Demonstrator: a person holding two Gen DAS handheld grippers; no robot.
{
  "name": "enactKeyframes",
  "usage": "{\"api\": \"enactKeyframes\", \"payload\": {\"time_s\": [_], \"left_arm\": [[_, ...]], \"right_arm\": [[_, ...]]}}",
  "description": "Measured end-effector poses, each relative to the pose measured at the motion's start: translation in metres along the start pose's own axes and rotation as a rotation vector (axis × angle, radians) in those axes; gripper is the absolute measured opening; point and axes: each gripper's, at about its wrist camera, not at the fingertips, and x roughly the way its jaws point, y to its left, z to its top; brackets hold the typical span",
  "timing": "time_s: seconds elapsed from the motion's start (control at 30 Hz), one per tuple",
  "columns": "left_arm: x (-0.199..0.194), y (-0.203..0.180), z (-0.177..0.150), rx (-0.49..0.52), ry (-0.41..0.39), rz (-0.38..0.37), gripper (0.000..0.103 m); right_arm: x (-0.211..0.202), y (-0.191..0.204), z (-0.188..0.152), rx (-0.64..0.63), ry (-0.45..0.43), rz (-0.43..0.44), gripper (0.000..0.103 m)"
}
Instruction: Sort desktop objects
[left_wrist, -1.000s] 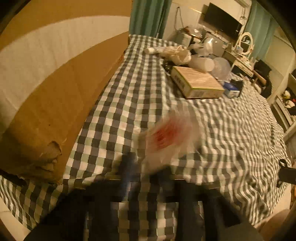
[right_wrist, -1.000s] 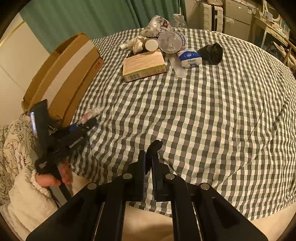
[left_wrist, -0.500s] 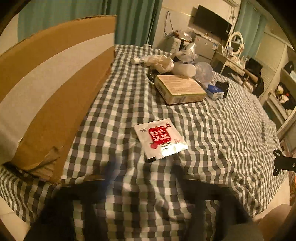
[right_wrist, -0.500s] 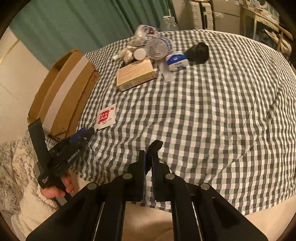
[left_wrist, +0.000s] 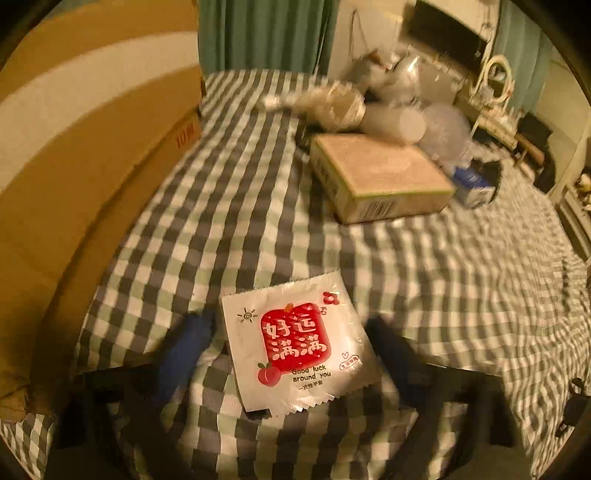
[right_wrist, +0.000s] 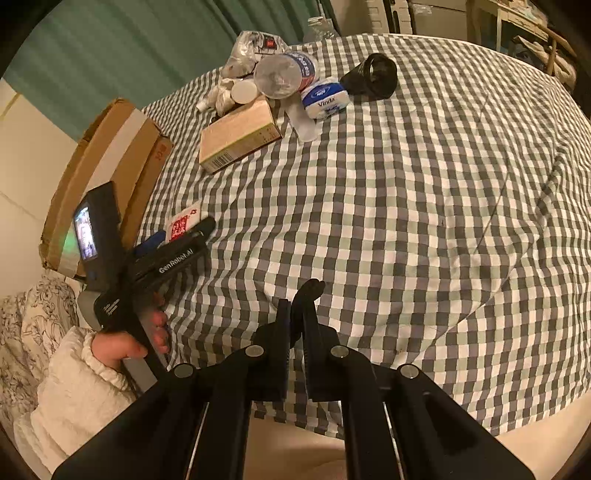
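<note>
A checked tablecloth (right_wrist: 406, 221), grey, white & pale green, covers the whole table. A flat cardboard carton (left_wrist: 74, 155) lies along its left edge. At the far side sits a tan box (left_wrist: 376, 173) w/ a clutter of plastic cups, wrappers, a blue-white tissue pack (right_wrist: 325, 98) & a black object (right_wrist: 373, 75). Near the left front, the left gripper (left_wrist: 288, 332) is closing; its jaws stand apart, either side of a white sachet (left_wrist: 295, 343) w/ red label, lying flat on the cloth, pads not pressing it. The right gripper (right_wrist: 297, 306), near centre front, has jaws closed together on nothing.
</note>
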Motion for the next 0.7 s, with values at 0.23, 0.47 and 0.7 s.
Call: {"api": "enactKeyframes", "payload": {"time_s": [0.23, 0.47, 0.7], "left_arm": [[-0.021, 0.011, -0.003, -0.012, -0.018, -0.12, 0.004], [-0.08, 0.018, 0.009, -0.034, -0.14, -0.173, 0.004], [-0.155, 0.061, 0.057, -0.02, -0.267, -0.131, 0.004]], "right_arm": [[0.001, 0.002, 0.002, -0.016, 0.0, -0.006, 0.006], [-0.015, 0.032, 0.009, -0.072, -0.035, -0.001, 0.006], [-0.039, 0.136, 0.049, -0.297, -0.12, 0.069, 0.006]]}}
